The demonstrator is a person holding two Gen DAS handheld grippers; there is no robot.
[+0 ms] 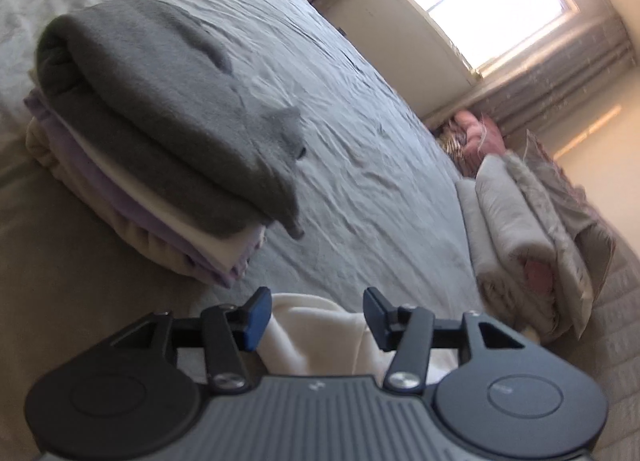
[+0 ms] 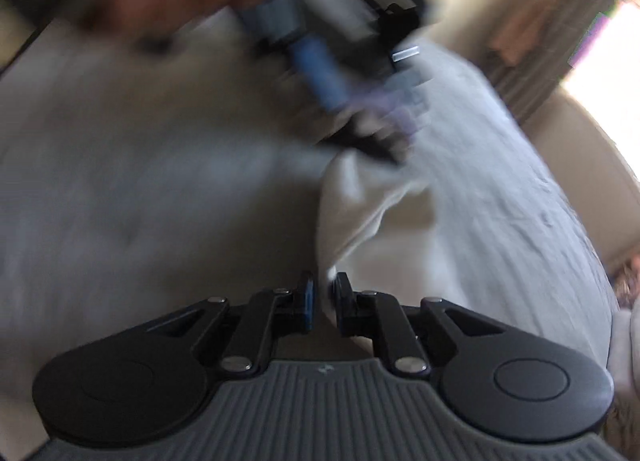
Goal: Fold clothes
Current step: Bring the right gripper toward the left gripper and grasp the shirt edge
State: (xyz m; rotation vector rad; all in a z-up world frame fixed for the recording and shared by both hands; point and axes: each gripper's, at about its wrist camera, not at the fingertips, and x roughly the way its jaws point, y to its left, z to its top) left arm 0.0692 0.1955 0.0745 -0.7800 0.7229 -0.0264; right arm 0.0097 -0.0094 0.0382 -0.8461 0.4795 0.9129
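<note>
**Left wrist view: fingers spread over cream cloth, stack waiting on the bed**

Your left gripper has its fingers spread wide apart, with the cream garment bunched just below and between them; nothing is pinched there. Ahead on the left, the folded stack sits on the bed, a grey fleece on top of white, lilac and cream layers. Rolled pale blankets lie near the bed's far right edge, beneath the window.

From the right wrist view, your right gripper is clenched on a thin edge of the cream garment, which rises from the fingers toward your other gripper. That view is badly motion-blurred, so you cannot read finer detail there.
</note>
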